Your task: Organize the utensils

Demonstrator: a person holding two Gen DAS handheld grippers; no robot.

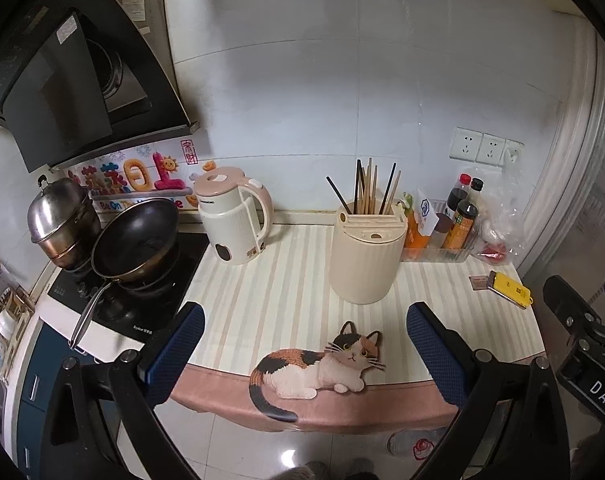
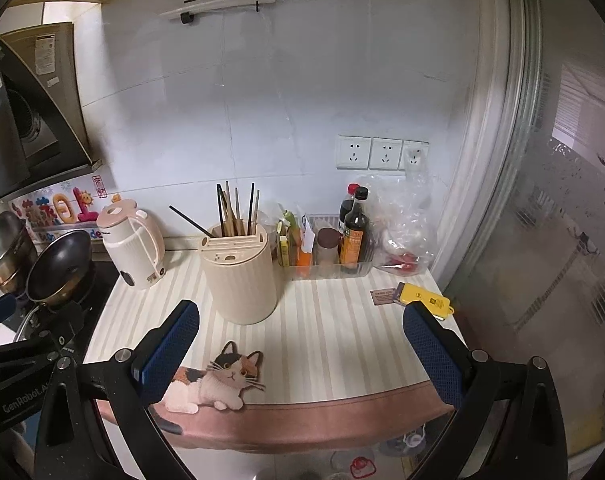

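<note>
A cream utensil holder [image 1: 365, 255] stands on the striped counter mat [image 1: 286, 300], with several wooden and black chopsticks [image 1: 368, 190] upright in its slots. It also shows in the right wrist view [image 2: 242, 276], chopsticks [image 2: 238, 212] in it. My left gripper [image 1: 304, 320] is open and empty, held back from the counter's front edge. My right gripper [image 2: 300, 318] is open and empty, also short of the counter. The right gripper's body shows at the right edge of the left wrist view [image 1: 582, 332].
A pink-and-cream kettle [image 1: 234, 220] stands left of the holder. A black pan [image 1: 136, 236] and steel pot [image 1: 60, 216] sit on the hob. A clear tray of sauce bottles [image 1: 458, 220], a plastic bag [image 1: 498, 216] and a yellow object [image 1: 510, 290] lie at the right.
</note>
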